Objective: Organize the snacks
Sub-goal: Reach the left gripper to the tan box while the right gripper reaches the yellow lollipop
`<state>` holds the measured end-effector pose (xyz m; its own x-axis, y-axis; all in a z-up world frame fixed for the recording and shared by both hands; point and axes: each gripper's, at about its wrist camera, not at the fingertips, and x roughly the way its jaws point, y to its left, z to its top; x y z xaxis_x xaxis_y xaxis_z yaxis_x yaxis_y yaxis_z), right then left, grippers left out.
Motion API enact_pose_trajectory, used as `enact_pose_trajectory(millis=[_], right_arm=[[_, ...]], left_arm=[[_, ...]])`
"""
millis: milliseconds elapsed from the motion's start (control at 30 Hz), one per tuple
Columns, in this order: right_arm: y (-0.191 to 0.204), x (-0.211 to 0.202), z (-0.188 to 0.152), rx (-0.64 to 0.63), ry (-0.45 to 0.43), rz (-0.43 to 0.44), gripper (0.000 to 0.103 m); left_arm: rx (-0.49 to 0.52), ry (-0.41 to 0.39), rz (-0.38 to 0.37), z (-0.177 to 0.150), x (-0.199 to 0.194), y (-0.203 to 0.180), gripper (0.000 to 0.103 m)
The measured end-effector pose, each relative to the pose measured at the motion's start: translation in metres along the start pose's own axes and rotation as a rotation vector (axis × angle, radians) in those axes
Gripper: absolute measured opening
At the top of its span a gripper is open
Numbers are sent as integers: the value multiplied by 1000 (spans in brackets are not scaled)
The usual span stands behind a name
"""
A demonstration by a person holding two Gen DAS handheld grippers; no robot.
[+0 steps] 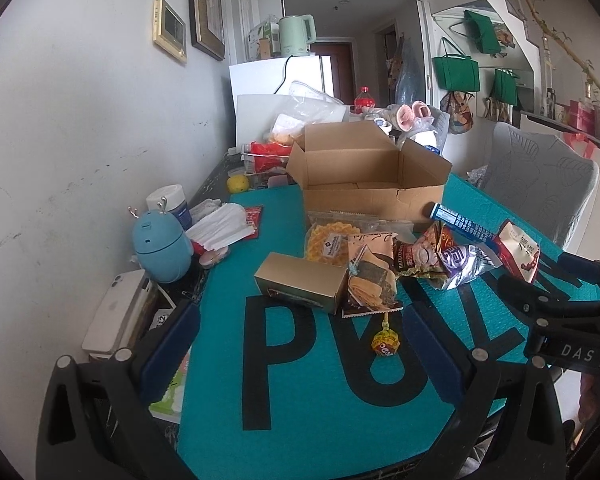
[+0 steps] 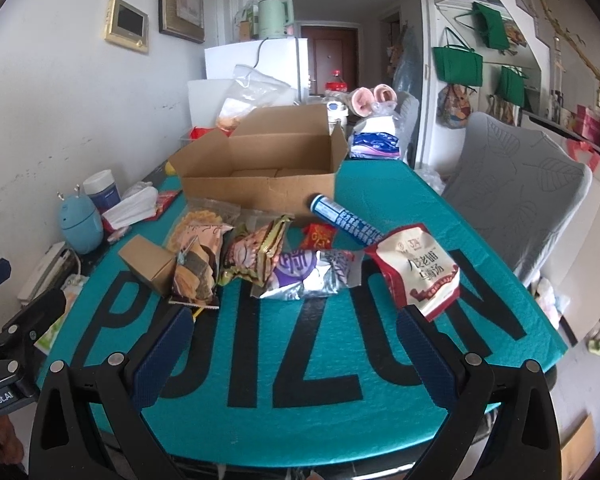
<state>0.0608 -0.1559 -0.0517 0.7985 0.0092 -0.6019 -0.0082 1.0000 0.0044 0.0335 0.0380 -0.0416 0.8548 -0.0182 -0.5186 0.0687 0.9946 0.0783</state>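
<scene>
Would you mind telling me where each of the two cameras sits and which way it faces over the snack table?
Left wrist: on the left gripper, low over the teal mat's left part, facing the cardboard box; its own open fingers show, and the right gripper at the right edge.
Right wrist: on the right gripper, further right, same heading; its own open fingers show, and the left gripper at the left edge.
Shared: box, snack pile, blue tube, red-and-white pouch.

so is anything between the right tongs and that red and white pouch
Nothing visible. The right tongs are open over bare teal mat, and the red and white pouch lies just ahead of the right-hand finger, nearer than the other snacks.
</scene>
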Motion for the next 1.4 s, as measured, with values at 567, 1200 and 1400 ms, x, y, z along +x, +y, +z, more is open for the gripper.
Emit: enact_pose_trajectory(millis=[567,1200,1400], right_arm=[[32,53,-8,-40,144,155,103],[74,103,-28,-200,267,318,63],[80,110,-25,-196,265,348,31]], left_arm=[[17,76,-61,-6,41,19,103],[-137,255,-70,-14,108,63,103],[-163,275,-82,-9,122,63,103]])
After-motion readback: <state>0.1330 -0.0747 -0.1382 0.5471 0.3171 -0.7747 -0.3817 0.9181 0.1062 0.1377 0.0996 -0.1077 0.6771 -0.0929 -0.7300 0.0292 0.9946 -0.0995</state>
